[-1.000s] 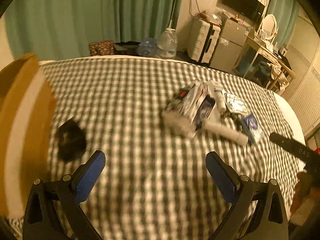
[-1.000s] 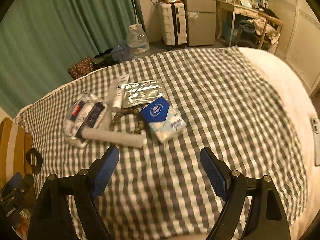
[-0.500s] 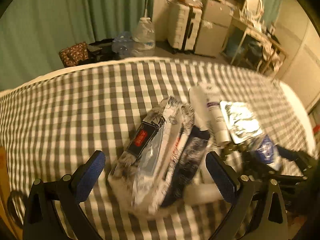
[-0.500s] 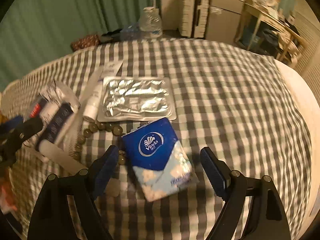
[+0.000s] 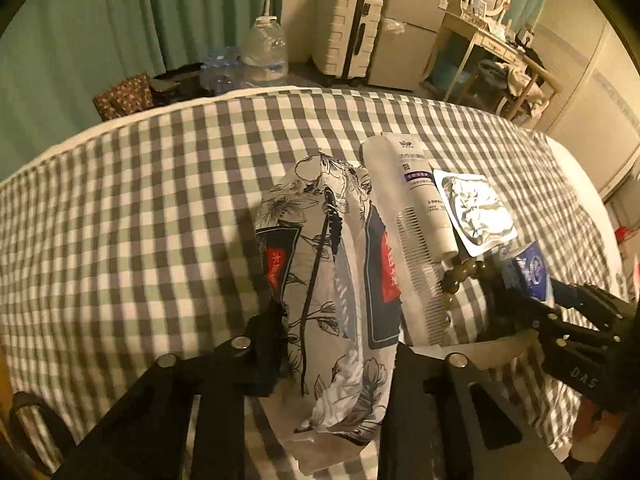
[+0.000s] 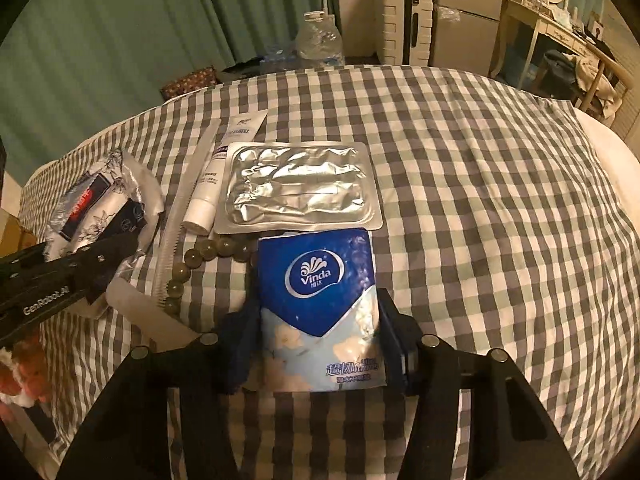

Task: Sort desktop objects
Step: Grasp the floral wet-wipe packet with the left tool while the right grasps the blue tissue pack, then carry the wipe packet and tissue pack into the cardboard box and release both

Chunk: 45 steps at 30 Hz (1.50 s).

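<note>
Left wrist view: left gripper [image 5: 340, 344], jaws just closing, pinches the floral pouch [image 5: 332, 300]; beside it, right gripper [image 6: 316, 344], also just closing, squeezes the tissue pack [image 6: 320, 304].

**Soft cloth, shiny wrappers**

The bed [image 6: 460, 168] wears matt checked cloth. The foil pouch [image 6: 298, 186] is crinkled, mirror-bright. The tissue pack [image 6: 320, 312] and floral packet [image 5: 332, 304] are glossy plastic film. The beads [image 6: 200, 258] look polished; the tube [image 6: 206, 196] smooth plastic.
</note>
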{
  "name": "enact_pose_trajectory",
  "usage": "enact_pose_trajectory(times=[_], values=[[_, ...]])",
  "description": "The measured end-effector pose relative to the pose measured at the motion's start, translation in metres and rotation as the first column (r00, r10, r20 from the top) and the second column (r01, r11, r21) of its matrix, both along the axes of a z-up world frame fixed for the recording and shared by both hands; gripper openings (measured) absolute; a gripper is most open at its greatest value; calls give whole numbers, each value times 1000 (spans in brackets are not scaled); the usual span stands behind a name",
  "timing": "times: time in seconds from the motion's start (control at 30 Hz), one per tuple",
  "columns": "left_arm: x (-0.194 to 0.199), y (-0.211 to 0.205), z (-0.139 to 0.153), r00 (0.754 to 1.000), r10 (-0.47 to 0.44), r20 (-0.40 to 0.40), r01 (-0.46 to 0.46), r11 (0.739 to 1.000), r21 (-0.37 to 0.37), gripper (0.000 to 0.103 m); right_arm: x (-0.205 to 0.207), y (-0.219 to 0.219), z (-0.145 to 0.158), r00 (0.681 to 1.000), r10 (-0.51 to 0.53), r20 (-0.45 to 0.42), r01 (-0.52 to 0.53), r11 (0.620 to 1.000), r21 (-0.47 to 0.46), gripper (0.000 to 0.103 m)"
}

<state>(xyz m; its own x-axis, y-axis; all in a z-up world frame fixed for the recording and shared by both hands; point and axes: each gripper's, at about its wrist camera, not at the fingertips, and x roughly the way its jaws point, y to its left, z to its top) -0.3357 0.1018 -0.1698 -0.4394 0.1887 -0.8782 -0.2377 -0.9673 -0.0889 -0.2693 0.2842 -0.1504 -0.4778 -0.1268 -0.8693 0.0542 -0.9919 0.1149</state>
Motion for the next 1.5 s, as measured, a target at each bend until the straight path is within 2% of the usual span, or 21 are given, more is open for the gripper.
enact_pose_trajectory(times=[0.13, 0.3, 0.63, 0.83, 1.03, 1.17, 1.33, 1.5], values=[[11, -10, 12, 999, 42, -11, -42, 999, -7, 21, 13, 3, 11, 1000, -29, -9, 29, 999, -33, 52], [25, -27, 38, 996, 81, -30, -81, 997, 20, 21, 29, 9, 27, 998, -55, -37, 53, 997, -63, 52], [85, -38, 114, 993, 80, -87, -76, 996, 49, 22, 69, 4, 84, 995, -41, -93, 28, 989, -147, 53], [124, -54, 163, 990, 66, -127, -50, 991, 124, 22, 110, -13, 141, 985, -12, -171, -10, 992, -122, 53], [160, -75, 209, 977, 66, -202, -38, 990, 138, 22, 147, -36, 189, 968, 33, -250, -53, 996, -77, 53], [177, -90, 235, 966, 65, -251, -37, 993, 112, 22, 166, -57, 215, 954, 69, -290, -85, 996, -42, 53], [195, -120, 253, 954, 87, -288, -59, 993, 107, 22, 181, -86, 237, 939, 118, -322, -126, 992, -4, 53], [208, -154, 253, 946, 124, -301, -93, 989, 113, 22, 188, -131, 250, 921, 198, -336, -201, 979, 26, 53]])
